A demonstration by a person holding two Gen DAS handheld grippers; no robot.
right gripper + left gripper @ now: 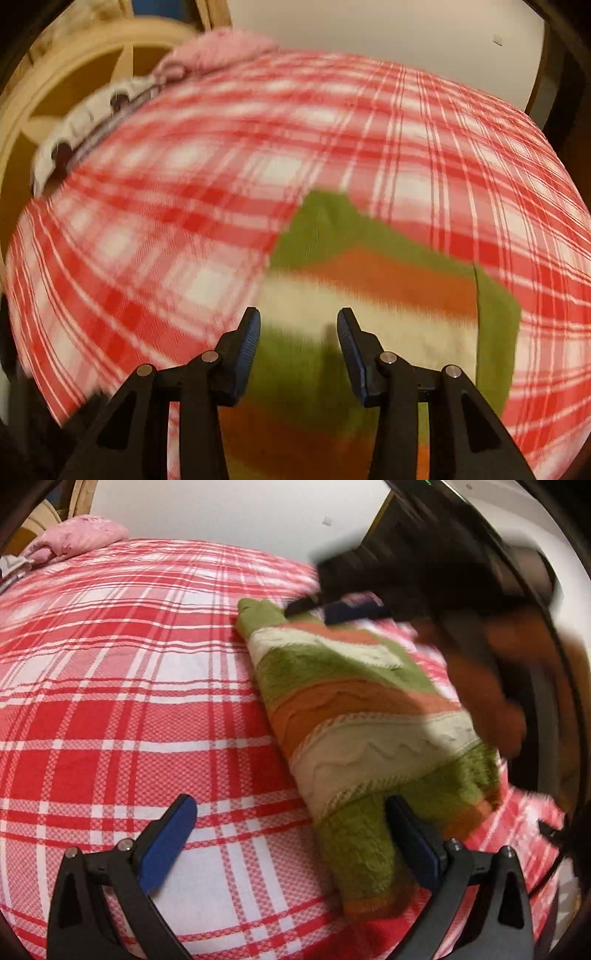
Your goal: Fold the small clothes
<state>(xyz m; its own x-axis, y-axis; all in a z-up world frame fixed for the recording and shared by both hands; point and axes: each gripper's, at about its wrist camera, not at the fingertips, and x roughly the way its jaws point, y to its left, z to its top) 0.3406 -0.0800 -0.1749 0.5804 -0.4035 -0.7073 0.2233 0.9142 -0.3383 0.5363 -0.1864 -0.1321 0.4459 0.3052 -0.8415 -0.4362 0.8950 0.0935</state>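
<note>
Lying folded on the plaid bed (pixel 110 686), near its right edge, the striped sweater (pixel 354 709) stretches between both grippers. Left gripper (pixel 291 834) jaws gape wide, one pad touching the sweater. Right gripper (pixel 299 343) jaws hang open above it, holding nothing.

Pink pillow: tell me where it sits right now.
The pink pillow lies at the far left corner of the plaid bed in the left wrist view, against the white wall, far from the striped sweater.
</note>
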